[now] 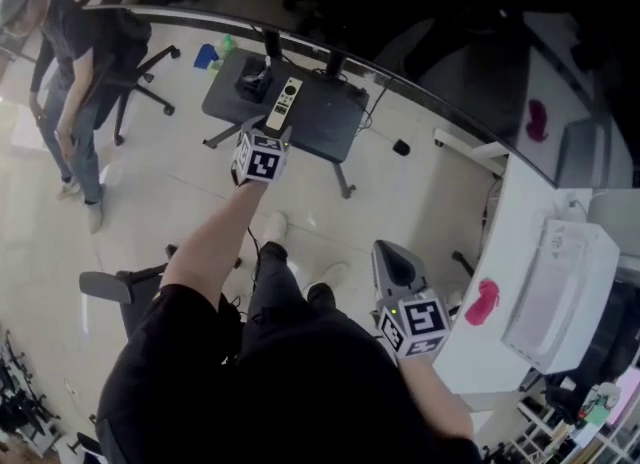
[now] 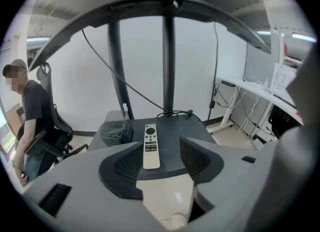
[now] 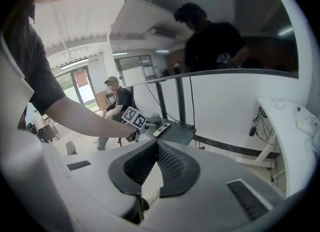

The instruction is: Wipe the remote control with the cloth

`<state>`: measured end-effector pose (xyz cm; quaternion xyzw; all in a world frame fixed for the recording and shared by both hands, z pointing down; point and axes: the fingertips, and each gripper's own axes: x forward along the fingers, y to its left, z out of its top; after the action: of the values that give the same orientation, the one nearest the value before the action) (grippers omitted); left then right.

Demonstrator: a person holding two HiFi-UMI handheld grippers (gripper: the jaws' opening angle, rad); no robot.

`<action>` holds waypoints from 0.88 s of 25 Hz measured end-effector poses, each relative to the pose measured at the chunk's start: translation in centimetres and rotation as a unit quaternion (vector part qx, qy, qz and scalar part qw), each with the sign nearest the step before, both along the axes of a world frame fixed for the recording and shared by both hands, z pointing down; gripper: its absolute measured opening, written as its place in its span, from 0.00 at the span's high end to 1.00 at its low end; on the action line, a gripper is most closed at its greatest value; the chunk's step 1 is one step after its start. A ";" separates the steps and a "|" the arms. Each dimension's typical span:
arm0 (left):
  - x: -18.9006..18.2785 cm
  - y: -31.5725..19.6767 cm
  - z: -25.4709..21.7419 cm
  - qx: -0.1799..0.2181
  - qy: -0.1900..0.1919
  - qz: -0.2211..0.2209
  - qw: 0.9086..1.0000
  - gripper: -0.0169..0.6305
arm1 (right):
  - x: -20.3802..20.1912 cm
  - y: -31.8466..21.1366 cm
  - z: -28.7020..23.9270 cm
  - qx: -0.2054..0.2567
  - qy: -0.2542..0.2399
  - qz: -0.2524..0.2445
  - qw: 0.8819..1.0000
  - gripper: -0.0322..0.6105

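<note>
Basically reach-in stage: left gripper (image 2: 159, 151), jaws spread empty, hovers by the slim white plastic remote (image 1: 285, 102) on the far dark table (image 1: 330, 117); right gripper (image 3: 156, 146), near, is clenched empty and needs the cloth next.

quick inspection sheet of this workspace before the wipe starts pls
Surface: small dark table on a stand, top mostly bare.
Job's things: remote control lies flat, buttons up, on the table; no cloth that can be identified.
Clutter: clear container with something dark inside, left of the remote control; contents unclear.
Grippers: left gripper open, the remote control's near end shows between its jaws, pads not pressing on it; right gripper shut, empty, well short of the table.
Cables: black cable looped at the table's back edge.
Surroundings: person by an office chair at left; white desk at right.
</note>
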<state>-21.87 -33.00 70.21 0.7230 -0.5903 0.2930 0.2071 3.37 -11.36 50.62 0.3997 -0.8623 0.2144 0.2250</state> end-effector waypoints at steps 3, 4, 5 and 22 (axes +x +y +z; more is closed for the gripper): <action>-0.5 -2.7 4.0 -0.030 -0.001 0.005 1.000 0.61 | -0.4 -0.3 1.4 -0.024 0.016 0.014 1.000 0.94; -0.5 -3.4 5.0 -0.038 -0.001 0.007 0.999 0.61 | -0.5 -0.3 1.9 -0.031 0.021 0.016 0.999 0.94; -0.5 -3.9 6.1 -0.047 0.000 0.007 0.999 0.61 | -0.5 -0.3 2.3 -0.040 0.026 0.019 0.999 0.94; -2.0 -6.6 12.6 -0.120 0.006 -0.023 0.992 0.65 | 0.2 -1.1 5.2 -0.091 0.042 0.047 0.994 0.94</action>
<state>-23.88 -39.59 82.86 0.6808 -0.5660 0.3530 0.3025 3.54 -12.45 55.78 0.4267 -0.8091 0.2851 0.2863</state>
